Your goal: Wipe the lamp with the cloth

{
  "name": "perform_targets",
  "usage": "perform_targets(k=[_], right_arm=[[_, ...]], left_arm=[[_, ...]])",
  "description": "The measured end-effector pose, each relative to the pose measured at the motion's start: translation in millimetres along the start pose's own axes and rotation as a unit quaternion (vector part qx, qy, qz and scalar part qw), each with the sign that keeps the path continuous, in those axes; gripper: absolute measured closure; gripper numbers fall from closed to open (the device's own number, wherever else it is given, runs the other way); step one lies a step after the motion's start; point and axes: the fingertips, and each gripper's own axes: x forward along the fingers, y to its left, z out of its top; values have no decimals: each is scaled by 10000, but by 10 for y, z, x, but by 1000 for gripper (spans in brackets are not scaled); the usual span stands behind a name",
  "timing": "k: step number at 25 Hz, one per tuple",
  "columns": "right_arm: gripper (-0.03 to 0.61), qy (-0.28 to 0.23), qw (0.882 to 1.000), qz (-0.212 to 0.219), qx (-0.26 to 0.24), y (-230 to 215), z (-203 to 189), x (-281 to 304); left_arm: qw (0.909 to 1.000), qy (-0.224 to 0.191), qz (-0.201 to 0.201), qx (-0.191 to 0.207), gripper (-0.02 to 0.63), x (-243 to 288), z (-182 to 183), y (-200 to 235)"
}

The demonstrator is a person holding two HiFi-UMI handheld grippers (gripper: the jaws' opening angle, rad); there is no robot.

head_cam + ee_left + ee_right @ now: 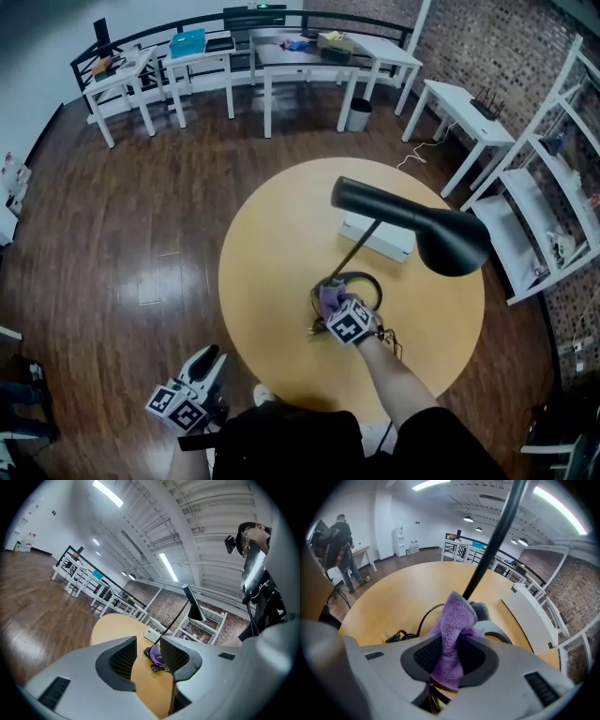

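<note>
We are pinching the fluffy purple cloth [452, 630] in our right tool [450, 656] at the foot of the black lamp [412, 225], partly hiding its base on the round wooden worktop [272, 272]. Our left tool [147, 654] is hanging spread, empty.

One lamp [412, 220], one cloth [452, 634], one round table [281, 244], two tools [208, 361] [328, 302].
</note>
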Motion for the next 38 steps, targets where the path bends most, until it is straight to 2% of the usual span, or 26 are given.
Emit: perform_targets(k=[3,5,7,9,11,12,13,16,19,23,27,30,34,36,38], right_arm=[[478,-239,9996,121,-24,25,24,17],[479,-263,9995,-163,-91,-155,17,-57],[479,-294,9989,-328,138,-406,-4,-32],[480,-510,9967,-117,617,-534,47,24],[480,-817,9927,324,830,-444,217,47],[480,-878,9924,441,747,-362,304,61],[480,-838,9942,382,558,-311,364,70],[480,-689,9973,-126,-204,-292,472,45],[479,-768,9964,26,-363,-278,506,62],[479,-763,9948,680,-39,-270,481,204],[479,-740,9894,853,914,-434,422,277],[479,-584,9893,476,1247,-620,175,339],[479,-78,9955,-477,809,-914,-191,220],[480,-316,9947,-687,693,-951,-112,99],[480,-876,9919,-641,663,-910,164,32]], left_arm=[[9999,20,138,-7,462,-76,1,49],[9996,-42,275,-6,462,-108,14,71],[9989,-199,424,-85,462,-104,33,38],[9980,-304,520,-181,462,-103,-6,-51],[9978,-256,587,-189,462,-101,-117,-149],[9977,-206,624,-166,462,-98,-169,-190],[9976,-164,661,-139,462,-96,-203,-223],[9969,-156,765,-110,462,-108,-225,-269],[9964,-209,798,-188,462,-91,-223,-268],[9973,-246,634,-266,462,79,-214,-337],[9984,-157,477,-261,462,168,-229,-365],[9985,-133,471,-263,462,146,-220,-323],[9981,-143,500,-328,462,106,-193,-227],[9983,-81,474,-341,462,111,-210,-185],[9986,-8,418,-316,462,147,-202,-150]])
